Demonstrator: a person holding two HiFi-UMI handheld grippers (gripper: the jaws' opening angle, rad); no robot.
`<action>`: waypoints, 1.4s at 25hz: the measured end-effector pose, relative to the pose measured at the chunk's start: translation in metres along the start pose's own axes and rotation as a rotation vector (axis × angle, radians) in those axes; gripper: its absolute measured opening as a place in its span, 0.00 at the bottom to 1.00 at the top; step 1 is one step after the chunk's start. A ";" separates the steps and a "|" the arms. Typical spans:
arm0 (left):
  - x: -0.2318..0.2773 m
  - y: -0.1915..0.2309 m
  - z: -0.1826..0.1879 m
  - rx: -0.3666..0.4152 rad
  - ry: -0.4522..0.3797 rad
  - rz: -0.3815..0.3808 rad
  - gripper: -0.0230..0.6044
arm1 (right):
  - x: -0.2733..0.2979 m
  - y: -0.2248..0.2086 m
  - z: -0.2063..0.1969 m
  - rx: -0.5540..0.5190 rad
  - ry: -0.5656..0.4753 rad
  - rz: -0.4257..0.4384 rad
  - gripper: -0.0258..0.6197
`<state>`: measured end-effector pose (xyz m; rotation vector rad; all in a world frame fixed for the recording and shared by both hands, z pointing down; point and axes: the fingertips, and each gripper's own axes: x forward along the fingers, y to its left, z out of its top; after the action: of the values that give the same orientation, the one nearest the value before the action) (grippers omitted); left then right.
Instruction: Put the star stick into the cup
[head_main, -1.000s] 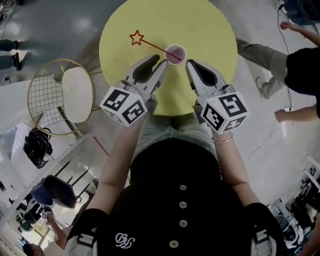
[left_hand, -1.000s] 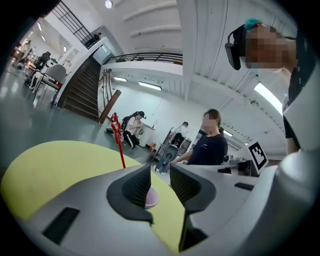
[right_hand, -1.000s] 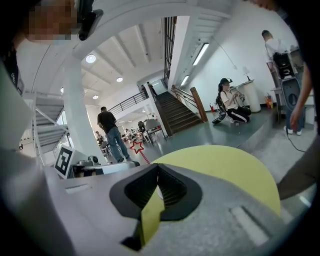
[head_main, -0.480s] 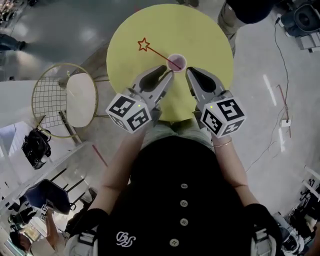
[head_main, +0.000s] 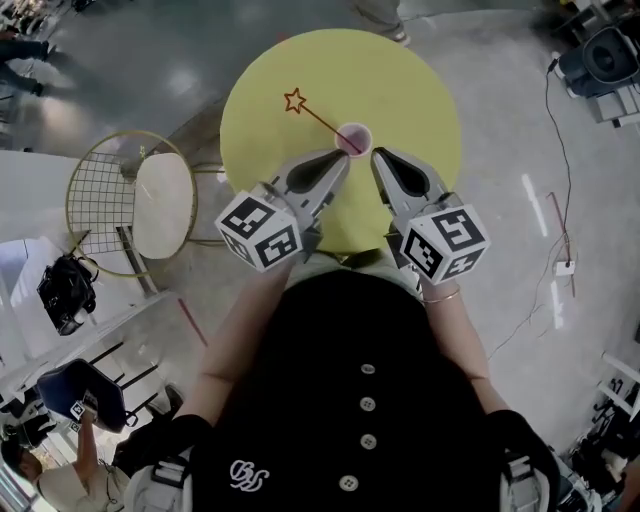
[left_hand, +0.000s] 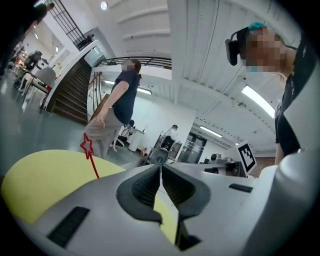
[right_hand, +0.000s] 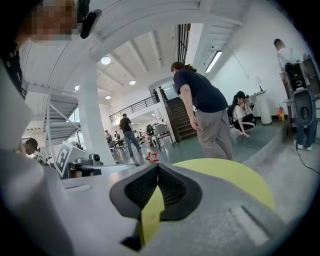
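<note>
The red star stick (head_main: 294, 100) stands in the small white-rimmed cup (head_main: 353, 138) on the round yellow table (head_main: 420, 100), leaning up and to the left. My left gripper (head_main: 343, 157) hangs just short of the cup, on its near left side. Its jaws have just been closing and now meet with nothing between them. My right gripper (head_main: 378, 156) is shut and empty on the cup's near right side. In the left gripper view the star (left_hand: 87, 146) rises left of the left gripper (left_hand: 160, 167). The right gripper view shows the star (right_hand: 151, 158) just past the right gripper (right_hand: 158, 166).
A gold wire chair (head_main: 100, 200) with a white seat stands left of the table. A black bag (head_main: 65, 295) lies on the floor lower left. A cable (head_main: 560, 200) runs over the floor at the right. A person (right_hand: 205, 110) stands beyond the table.
The left jaws have gone from wide open to shut. Both grippers have lifted slightly and drawn back a little from the cup. The stick still stands in the cup.
</note>
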<state>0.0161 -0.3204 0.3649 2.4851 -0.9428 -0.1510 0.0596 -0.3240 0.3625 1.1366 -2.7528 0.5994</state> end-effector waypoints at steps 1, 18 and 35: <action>0.000 -0.002 0.000 0.002 0.006 -0.003 0.07 | -0.001 0.001 0.000 0.004 -0.002 0.002 0.04; -0.003 -0.003 -0.009 0.007 0.051 -0.001 0.07 | -0.003 0.015 -0.005 -0.015 0.013 0.020 0.04; -0.009 -0.008 -0.004 0.011 0.029 0.011 0.07 | -0.007 0.026 -0.003 -0.035 0.019 0.030 0.04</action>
<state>0.0154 -0.3081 0.3639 2.4855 -0.9476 -0.1062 0.0470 -0.3016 0.3553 1.0787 -2.7571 0.5603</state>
